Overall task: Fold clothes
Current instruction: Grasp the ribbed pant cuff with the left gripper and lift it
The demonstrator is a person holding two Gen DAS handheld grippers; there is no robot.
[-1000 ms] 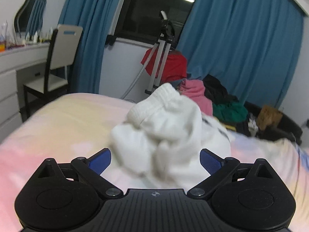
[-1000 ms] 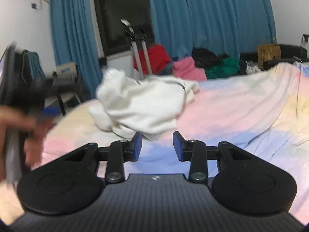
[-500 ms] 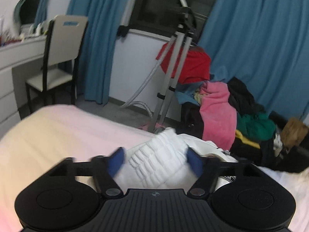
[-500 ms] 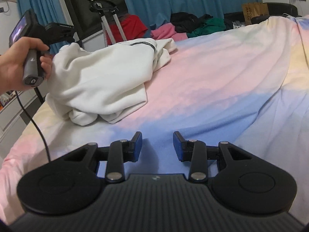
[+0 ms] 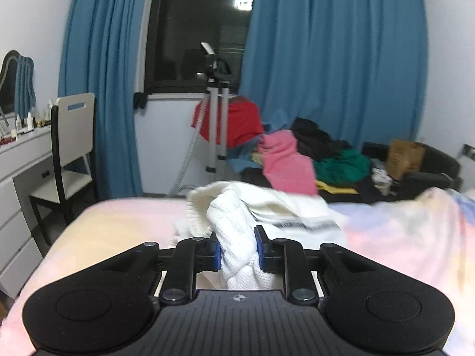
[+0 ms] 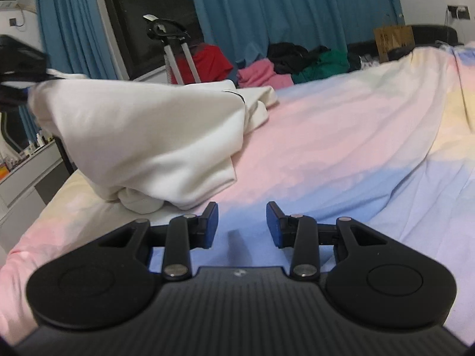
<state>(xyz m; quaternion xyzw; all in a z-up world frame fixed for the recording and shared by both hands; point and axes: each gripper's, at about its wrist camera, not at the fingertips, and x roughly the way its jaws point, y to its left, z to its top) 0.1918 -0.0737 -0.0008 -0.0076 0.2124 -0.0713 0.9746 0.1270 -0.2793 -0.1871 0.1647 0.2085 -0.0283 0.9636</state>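
Observation:
A white sweatshirt [image 6: 154, 136] lies bunched on the left part of the pastel bed sheet [image 6: 341, 136]. My left gripper [image 5: 237, 250] is shut on the sweatshirt's ribbed cuff [image 5: 234, 231] and holds it lifted, so the cloth is stretched up toward the left in the right wrist view. The left gripper also shows in the right wrist view [image 6: 17, 68], blurred at the left edge. My right gripper [image 6: 241, 225] is open and empty, low over the sheet just right of the sweatshirt's near edge.
A pile of red, pink, black and green clothes [image 5: 297, 154] lies beyond the bed's far edge. A tripod [image 5: 216, 112] stands by the dark window. A white chair [image 5: 68, 154] and a dresser [image 5: 17, 178] stand at the left.
My left gripper has closed on the ribbed cuff and lifted it, pulling the sweatshirt up and taut. My right gripper has stayed open and moved nearer the sweatshirt.

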